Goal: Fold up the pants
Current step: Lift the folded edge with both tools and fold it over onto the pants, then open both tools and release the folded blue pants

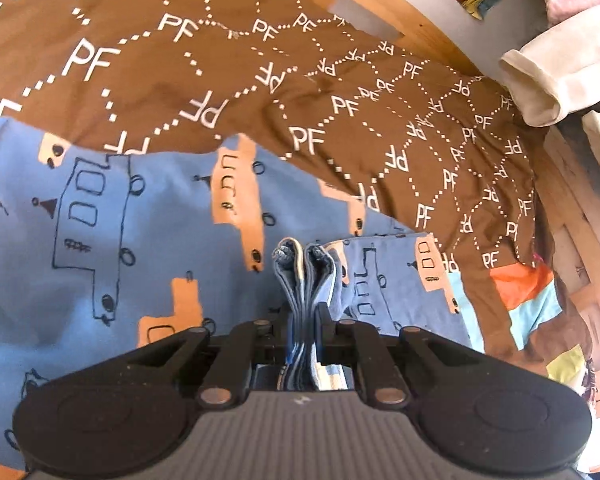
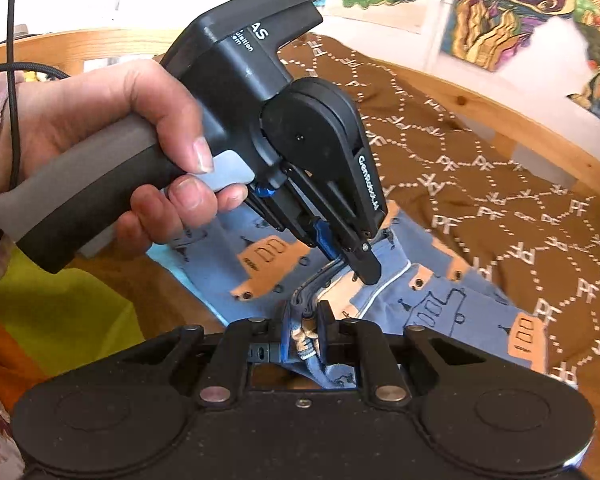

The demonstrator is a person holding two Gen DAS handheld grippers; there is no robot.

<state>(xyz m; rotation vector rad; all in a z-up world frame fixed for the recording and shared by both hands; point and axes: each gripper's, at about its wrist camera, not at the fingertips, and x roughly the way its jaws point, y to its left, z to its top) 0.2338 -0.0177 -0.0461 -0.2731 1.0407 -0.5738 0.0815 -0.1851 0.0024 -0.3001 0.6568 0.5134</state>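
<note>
Pants (image 1: 100, 240) bunch thickly in both clenched grippers, left (image 1: 304, 320) and right (image 2: 306, 332), so layers may slip and skew the fold.

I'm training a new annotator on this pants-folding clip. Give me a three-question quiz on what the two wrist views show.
1. True or false: both grippers are clamped on the pants.
2. What does the pants' print show? A) flowers B) vehicles C) stars
3. What letters repeat on the brown bedspread?

Key:
1. True: the left gripper and right gripper each pinch bunched blue fabric.
2. B
3. PF
</note>
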